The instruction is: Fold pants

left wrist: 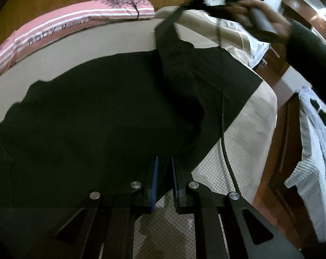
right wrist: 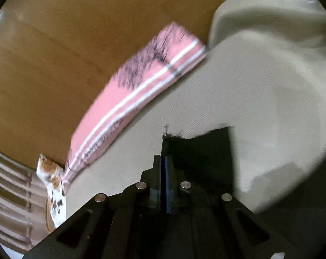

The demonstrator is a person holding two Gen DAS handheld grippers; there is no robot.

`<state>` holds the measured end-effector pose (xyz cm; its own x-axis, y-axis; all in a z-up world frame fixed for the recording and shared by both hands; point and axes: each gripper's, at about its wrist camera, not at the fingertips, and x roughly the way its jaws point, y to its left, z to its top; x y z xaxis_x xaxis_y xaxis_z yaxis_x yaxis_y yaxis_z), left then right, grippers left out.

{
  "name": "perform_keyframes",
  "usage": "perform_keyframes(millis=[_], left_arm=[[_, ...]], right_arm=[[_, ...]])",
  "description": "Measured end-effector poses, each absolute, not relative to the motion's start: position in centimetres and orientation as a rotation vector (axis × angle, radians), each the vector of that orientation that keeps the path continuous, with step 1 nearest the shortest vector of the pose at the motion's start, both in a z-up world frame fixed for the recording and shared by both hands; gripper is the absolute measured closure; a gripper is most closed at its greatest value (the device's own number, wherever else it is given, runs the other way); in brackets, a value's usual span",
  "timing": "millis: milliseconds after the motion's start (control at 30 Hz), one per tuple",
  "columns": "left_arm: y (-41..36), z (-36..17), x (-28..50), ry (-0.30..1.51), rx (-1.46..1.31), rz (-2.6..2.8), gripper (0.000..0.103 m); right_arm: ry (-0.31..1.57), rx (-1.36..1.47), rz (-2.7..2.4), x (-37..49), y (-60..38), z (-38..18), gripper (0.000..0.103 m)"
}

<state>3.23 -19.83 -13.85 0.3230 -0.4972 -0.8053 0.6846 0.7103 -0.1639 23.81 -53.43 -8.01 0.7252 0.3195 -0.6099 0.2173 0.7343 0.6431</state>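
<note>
Black pants (left wrist: pixel 111 116) spread on my beige bed (left wrist: pixel 87 49); my left gripper (left wrist: pixel 164 172) pinches their near hem, my right gripper (right wrist: pixel 164 161) clamps a far corner, lifted above the bed.

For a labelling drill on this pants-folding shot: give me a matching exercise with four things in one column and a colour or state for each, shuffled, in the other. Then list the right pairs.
Things:
1. pants
2. pillow
3. right gripper
4. bed cover

Colour or state:
A. pink with white stripes and dark lettering
B. shut on a corner of dark cloth
C. beige, ribbed, lying under the garment
D. black, spread across the bed, one part lifted

Pairs: 1-D, 2-A, 3-B, 4-C
</note>
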Motion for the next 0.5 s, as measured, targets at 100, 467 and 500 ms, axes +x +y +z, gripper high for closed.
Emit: perform_keyframes(millis=[100, 467, 500], left_arm=[[-20.2, -13.5, 2.6, 0.938, 0.264, -0.798, 0.091], [-21.3, -13.7, 1.6, 0.911, 0.338, -0.805, 0.091], [-21.4, -13.7, 1.6, 0.913, 0.347, -0.806, 0.091]], right_arm=[[0.708, 0.763, -0.027, 17.4, -56.2, -6.3, 0.1], [0.771, 0.866, -0.421, -0.9, -63.8, -13.4, 0.1], [0.78, 0.88, -0.44, -1.4, -64.0, -14.2, 0.1]])
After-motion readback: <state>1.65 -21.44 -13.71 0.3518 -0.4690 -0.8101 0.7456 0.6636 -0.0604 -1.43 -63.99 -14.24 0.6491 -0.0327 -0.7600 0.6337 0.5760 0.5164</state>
